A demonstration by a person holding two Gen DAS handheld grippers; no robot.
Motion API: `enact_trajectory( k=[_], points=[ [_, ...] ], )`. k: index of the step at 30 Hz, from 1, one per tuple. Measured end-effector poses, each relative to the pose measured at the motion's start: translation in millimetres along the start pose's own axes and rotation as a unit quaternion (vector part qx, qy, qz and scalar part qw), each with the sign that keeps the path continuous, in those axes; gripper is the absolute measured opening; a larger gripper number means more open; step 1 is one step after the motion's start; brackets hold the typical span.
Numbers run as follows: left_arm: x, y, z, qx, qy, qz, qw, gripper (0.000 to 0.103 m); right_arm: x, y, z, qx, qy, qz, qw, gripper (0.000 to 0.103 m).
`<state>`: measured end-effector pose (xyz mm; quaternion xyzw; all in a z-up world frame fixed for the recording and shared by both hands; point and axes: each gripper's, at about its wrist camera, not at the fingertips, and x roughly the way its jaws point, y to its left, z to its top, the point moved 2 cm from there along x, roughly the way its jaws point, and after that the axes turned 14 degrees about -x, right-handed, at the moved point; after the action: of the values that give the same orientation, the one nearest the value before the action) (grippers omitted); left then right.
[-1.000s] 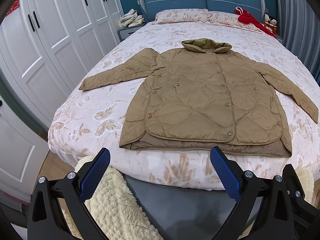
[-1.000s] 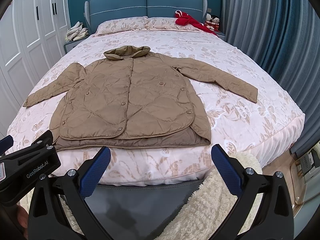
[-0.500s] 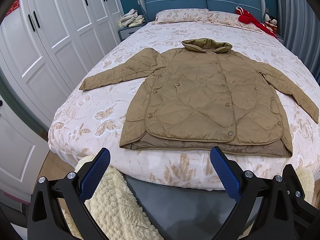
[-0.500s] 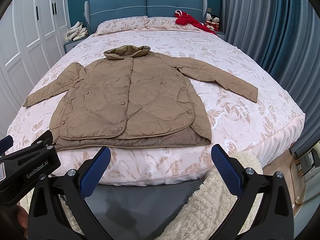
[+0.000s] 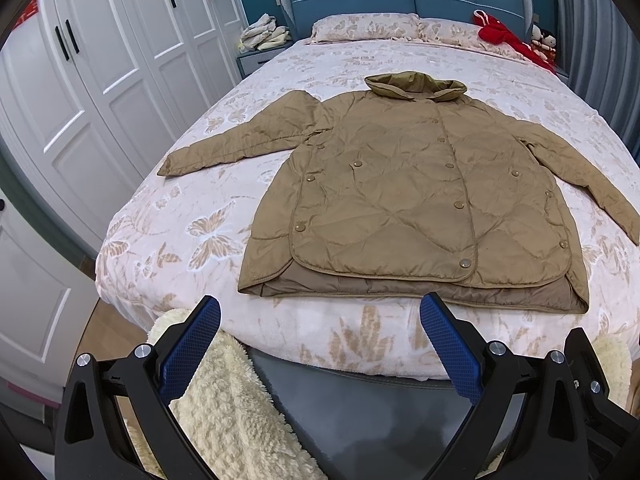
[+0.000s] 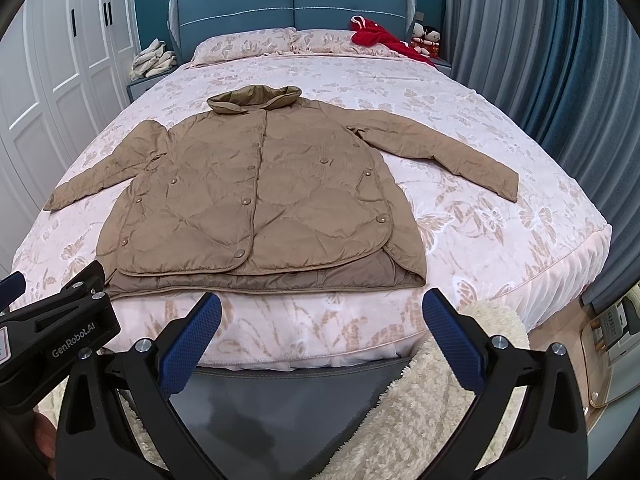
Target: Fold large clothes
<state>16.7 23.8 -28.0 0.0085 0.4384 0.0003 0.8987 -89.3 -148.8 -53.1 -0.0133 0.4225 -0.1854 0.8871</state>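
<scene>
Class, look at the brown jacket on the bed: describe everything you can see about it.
The jacket is tan, quilted and puffy, with a stand-up collar and round snap buttons. It lies flat, front up and buttoned, on the floral bedspread, collar toward the pillows, hem at the foot edge, both sleeves angled outward. Nothing else touches it.

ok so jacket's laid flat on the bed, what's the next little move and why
Probably reach the left gripper forward to the left sleeve to fold it in. The jacket lies flat and buttoned, both sleeves spread wide, and both grippers, the right gripper too, are open, empty, short of the bed.
</scene>
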Motion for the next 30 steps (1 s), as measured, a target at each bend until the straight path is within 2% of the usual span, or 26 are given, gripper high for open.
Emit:
enact_trajectory(
  k=[9, 12, 14, 16, 22, 24, 26, 30],
  points=[
    [20.7, -9.0, 7.4, 0.0, 0.015, -0.001, 0.9999, 0.098, 43.4, -12.8, 0.9, 0.02, 0.026, 0.03, 0.999, 0.098],
    [35.0, -12.7, 17.2, -0.009, 0.024, -0.008, 0.9996, 0.098, 63.1, -32.1, 6.2, 0.049, 0.03, 0.053, 0.997, 0.098],
    [47.2, -14.7, 27.1, -0.019, 0.034, -0.017, 0.9991, 0.098, 77.5, -51.9, 11.8, 0.071, 0.03, 0.049, 0.996, 0.098],
    [57.9, -17.5, 35.7, -0.027, 0.042, -0.027, 0.9984, 0.098, 97.5, -82.3, 17.6, 0.1, 0.031, 0.036, 0.994, 0.098],
    [92.4, -28.3, 59.4, -0.047, 0.05, -0.022, 0.9974, 0.098, 165.3, -194.1, 34.7, 0.176, 0.033, -0.039, 0.983, 0.098],
    [105.5, -33.4, 66.9, -0.05, 0.053, -0.015, 0.9972, 0.098, 187.0, -228.3, 38.8, 0.202, 0.027, -0.045, 0.978, 0.098],
    [116.1, -37.0, 73.2, -0.05, 0.054, -0.004, 0.9973, 0.098, 211.4, -262.2, 39.7, 0.244, 0.025, -0.036, 0.969, 0.098],
    [134.4, -44.2, 87.4, -0.057, 0.055, 0.008, 0.9969, 0.098, 255.9, -328.1, 28.9, 0.355, 0.006, -0.018, 0.935, 0.098]
  ],
)
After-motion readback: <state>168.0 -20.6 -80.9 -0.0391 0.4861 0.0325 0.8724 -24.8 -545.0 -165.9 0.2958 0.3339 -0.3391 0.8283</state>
